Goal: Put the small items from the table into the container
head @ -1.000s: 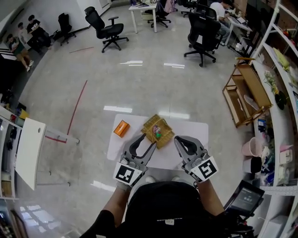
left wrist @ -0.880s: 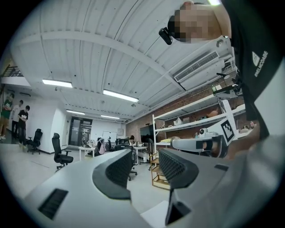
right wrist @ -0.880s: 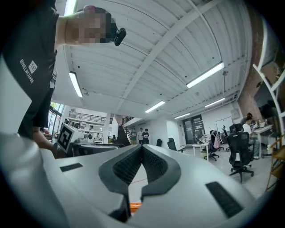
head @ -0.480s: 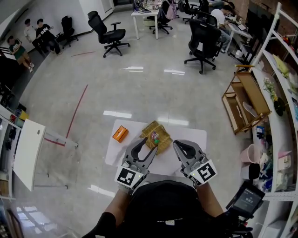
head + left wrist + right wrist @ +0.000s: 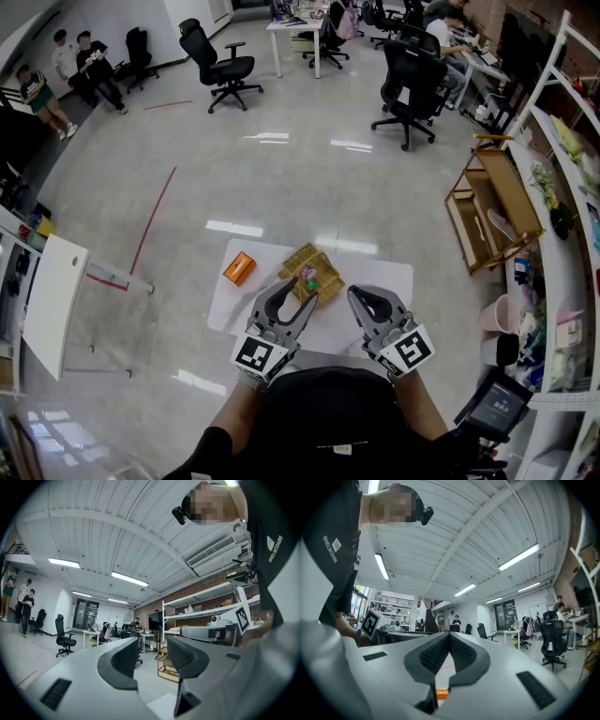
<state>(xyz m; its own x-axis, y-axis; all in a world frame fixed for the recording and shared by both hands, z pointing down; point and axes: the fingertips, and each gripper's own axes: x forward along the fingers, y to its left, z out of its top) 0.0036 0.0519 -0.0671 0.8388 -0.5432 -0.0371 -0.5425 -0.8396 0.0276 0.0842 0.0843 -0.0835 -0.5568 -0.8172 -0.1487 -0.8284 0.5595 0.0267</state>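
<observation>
A woven basket [image 5: 319,258] stands on the small white table [image 5: 375,281] and holds several small colourful items [image 5: 307,277]. An orange box [image 5: 239,268] lies on the table's left part; it also shows as an orange box [image 5: 442,693] low between the right jaws. My left gripper [image 5: 289,294] hovers level above the table's near edge, just short of the basket, open and empty [image 5: 152,654]. Beside it, my right gripper [image 5: 362,298] is shut with nothing held, its pads meeting at the tips [image 5: 450,638].
A wooden rack [image 5: 495,195] lies on the floor to the right, in front of wall shelving [image 5: 562,234]. A white panel [image 5: 54,305] stands at the left. Office chairs [image 5: 217,58] and desks are far back. Glossy floor surrounds the table.
Both grippers keep their places and jaw states. Only the head view has shifted a little, so the table sits slightly lower in the picture.
</observation>
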